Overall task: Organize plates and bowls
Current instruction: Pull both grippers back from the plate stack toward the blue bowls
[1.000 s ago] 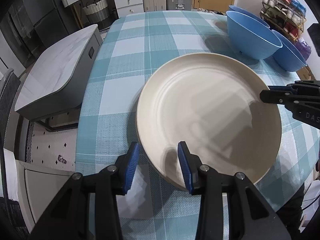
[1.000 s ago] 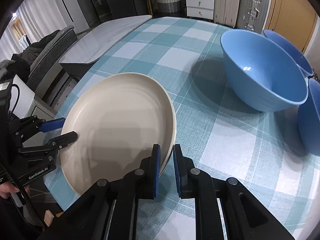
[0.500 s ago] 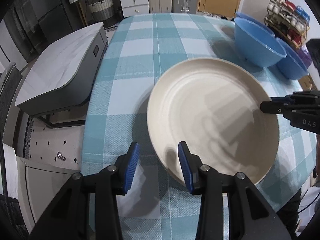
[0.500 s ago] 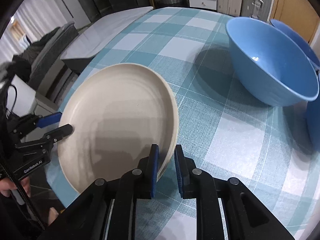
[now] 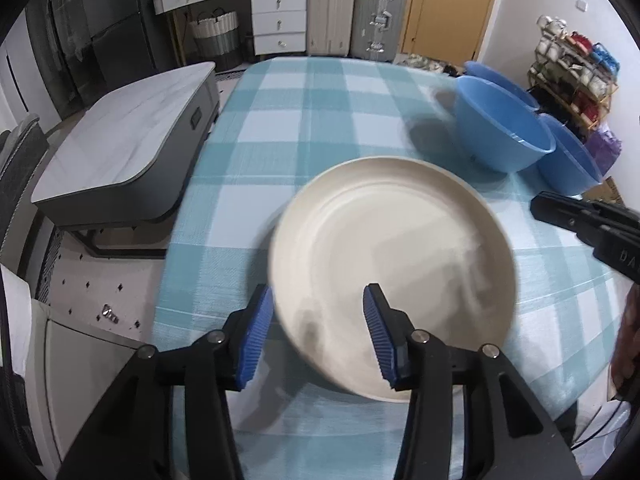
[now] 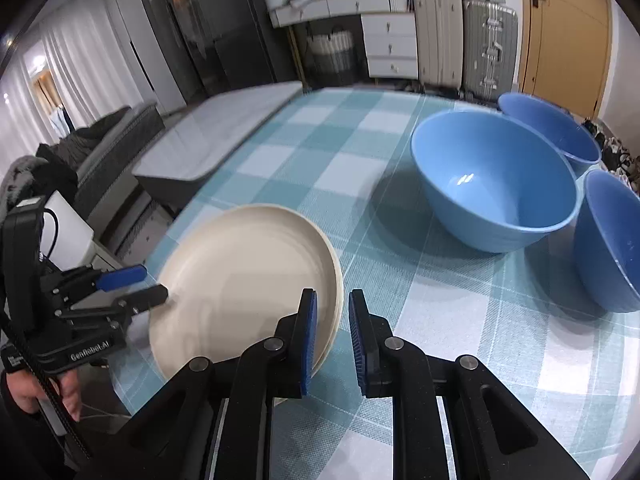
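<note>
A cream plate (image 5: 392, 264) lies on the teal checked tablecloth (image 5: 320, 120) near its front edge; its rim (image 6: 338, 312) looks doubled. My left gripper (image 5: 318, 338) hangs over the near rim with its jaws opening: one pad is outside the rim, the other above the plate, neither pressing. It shows in the right wrist view as well, where the left gripper (image 6: 154, 280) is at the plate's (image 6: 244, 280) left edge. My right gripper (image 6: 332, 332) keeps a narrow gap and is lifted off the rim. Three blue bowls (image 6: 496, 184) (image 6: 548, 132) (image 6: 612, 240) stand close together at the right.
A low grey-topped table (image 5: 120, 140) stands just off the tablecloth's left side. Suitcases (image 5: 376, 16) and white drawers (image 5: 280, 20) line the back wall. A cluttered rack (image 5: 572, 68) is behind the bowls. A person's hand (image 6: 40, 392) holds the left gripper.
Both grippers have risen and the plate looks smaller. My right gripper has let go of the plate's rim and come away from it. The left jaws have spread wider.
</note>
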{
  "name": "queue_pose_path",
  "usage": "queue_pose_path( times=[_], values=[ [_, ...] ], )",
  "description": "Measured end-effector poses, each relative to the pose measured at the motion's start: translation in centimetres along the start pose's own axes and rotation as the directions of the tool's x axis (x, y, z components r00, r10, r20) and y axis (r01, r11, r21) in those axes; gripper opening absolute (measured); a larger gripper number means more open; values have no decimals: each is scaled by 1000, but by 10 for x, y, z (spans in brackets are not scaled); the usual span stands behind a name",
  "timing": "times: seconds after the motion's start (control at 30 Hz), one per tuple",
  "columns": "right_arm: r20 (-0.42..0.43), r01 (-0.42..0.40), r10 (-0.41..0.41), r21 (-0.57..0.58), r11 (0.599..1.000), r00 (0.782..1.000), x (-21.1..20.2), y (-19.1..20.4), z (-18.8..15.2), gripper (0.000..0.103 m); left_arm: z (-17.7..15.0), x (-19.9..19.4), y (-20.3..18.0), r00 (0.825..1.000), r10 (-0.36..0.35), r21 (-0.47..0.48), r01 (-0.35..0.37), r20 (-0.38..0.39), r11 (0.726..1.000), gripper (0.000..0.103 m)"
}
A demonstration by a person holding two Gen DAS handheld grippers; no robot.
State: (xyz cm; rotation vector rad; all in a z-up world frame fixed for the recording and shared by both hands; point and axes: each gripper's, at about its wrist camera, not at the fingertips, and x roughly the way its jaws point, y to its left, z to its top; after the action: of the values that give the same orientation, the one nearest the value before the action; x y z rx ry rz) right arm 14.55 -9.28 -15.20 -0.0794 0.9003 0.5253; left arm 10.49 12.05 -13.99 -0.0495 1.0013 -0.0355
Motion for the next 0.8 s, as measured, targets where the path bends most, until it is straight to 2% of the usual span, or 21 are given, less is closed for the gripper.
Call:
queue_pose_path(
  times=[0.2,0.33,0.43,0.5,0.63,0.73,0.8],
  values=[
    [74,-30,26,57,998,997,-26,-11,-20,21,-2,-17,-32,998,-45,19,44,43,999,51],
    [146,-26,13,86,996,989,-50,-17,-31,41,-5,-28,-57,995,-62,63,57,74,996,52],
    [213,-7,-8,71,997,977,-71,-14,-38,51,-9,-36,-72,994,-45,85,36,100,996,53],
    [247,8,-23,64,998,969,-81,-12,-43,52,-11,-40,-81,993,-37,93,27,108,995,53],
    [280,48,-67,75,996,958,-97,-17,-55,54,-15,-46,-102,991,-74,129,59,113,990,53],
    [298,43,-73,106,993,952,-111,-27,-64,54,-16,-53,-118,987,-83,157,61,135,986,53],
    [324,38,-79,132,991,943,-123,-33,-70,58,-16,-58,-128,983,-92,170,65,158,983,54]
  ],
)
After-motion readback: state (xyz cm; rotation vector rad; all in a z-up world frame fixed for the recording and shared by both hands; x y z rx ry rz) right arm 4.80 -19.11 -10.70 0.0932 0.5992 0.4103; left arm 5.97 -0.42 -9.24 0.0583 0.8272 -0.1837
